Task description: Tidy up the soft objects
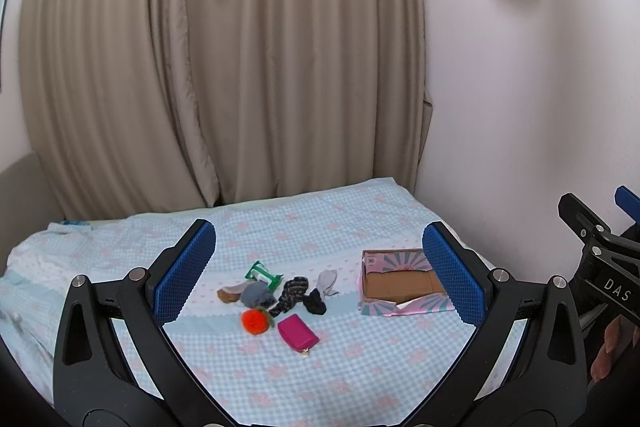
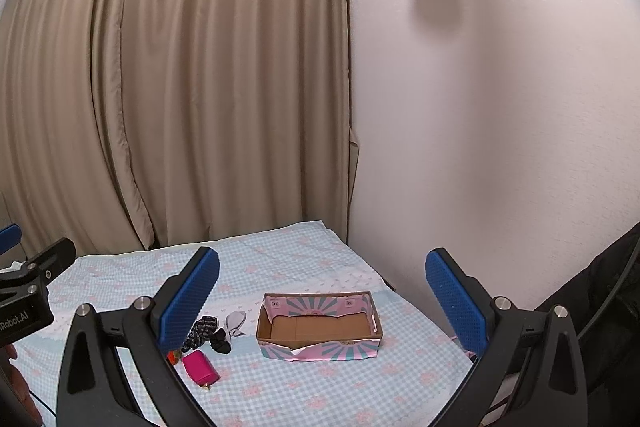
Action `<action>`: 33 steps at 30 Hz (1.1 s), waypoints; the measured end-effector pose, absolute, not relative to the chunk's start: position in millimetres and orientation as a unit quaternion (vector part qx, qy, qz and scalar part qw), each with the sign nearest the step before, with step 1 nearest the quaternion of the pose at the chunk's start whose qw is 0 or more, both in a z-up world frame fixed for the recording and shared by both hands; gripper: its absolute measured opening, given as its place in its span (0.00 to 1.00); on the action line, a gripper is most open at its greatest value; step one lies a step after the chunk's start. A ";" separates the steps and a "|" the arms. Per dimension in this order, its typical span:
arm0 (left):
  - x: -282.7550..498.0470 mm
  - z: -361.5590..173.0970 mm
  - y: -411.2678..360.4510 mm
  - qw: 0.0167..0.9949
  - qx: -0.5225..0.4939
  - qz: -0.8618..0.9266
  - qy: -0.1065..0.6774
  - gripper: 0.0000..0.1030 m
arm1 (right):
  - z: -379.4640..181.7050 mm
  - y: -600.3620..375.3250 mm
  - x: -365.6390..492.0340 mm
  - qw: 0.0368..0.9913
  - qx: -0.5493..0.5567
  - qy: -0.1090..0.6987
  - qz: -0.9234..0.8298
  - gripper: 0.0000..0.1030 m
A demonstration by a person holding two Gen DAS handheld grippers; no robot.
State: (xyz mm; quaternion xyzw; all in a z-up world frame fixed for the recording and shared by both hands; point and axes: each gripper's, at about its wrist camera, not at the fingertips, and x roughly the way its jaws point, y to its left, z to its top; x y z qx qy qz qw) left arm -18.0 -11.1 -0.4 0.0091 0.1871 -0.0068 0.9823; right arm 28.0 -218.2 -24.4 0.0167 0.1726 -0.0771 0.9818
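Note:
A small pile of soft things lies mid-bed: an orange knitted ball (image 1: 255,321), a magenta pouch (image 1: 297,332), a grey cloth (image 1: 256,294), a dark patterned scrunchie (image 1: 291,293), a black scrunchie (image 1: 315,301), a white sock (image 1: 328,282), a green wipes pack (image 1: 262,273) and a brown item (image 1: 229,294). An open pink-and-teal cardboard box (image 1: 402,285) stands empty to their right; it also shows in the right wrist view (image 2: 318,327), with the pouch (image 2: 200,367) to its left. My left gripper (image 1: 318,271) is open and empty above the bed. My right gripper (image 2: 322,293) is open and empty.
The bed has a light blue checked sheet (image 1: 360,367) with pink flowers. Beige curtains (image 1: 220,67) hang behind it and a pale wall (image 2: 500,107) runs along its right side. The right gripper's frame (image 1: 600,259) shows at the left view's right edge.

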 end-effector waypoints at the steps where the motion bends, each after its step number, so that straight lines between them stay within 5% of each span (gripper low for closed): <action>1: -18.1 -0.7 -11.1 0.982 0.009 -0.007 0.187 1.00 | -23.8 -218.3 29.0 0.982 0.017 0.173 -0.076 1.00; 33: -18.6 -0.3 -12.9 0.982 0.013 -0.008 0.187 1.00 | -28.0 -211.9 35.1 0.982 0.022 0.169 -0.084 1.00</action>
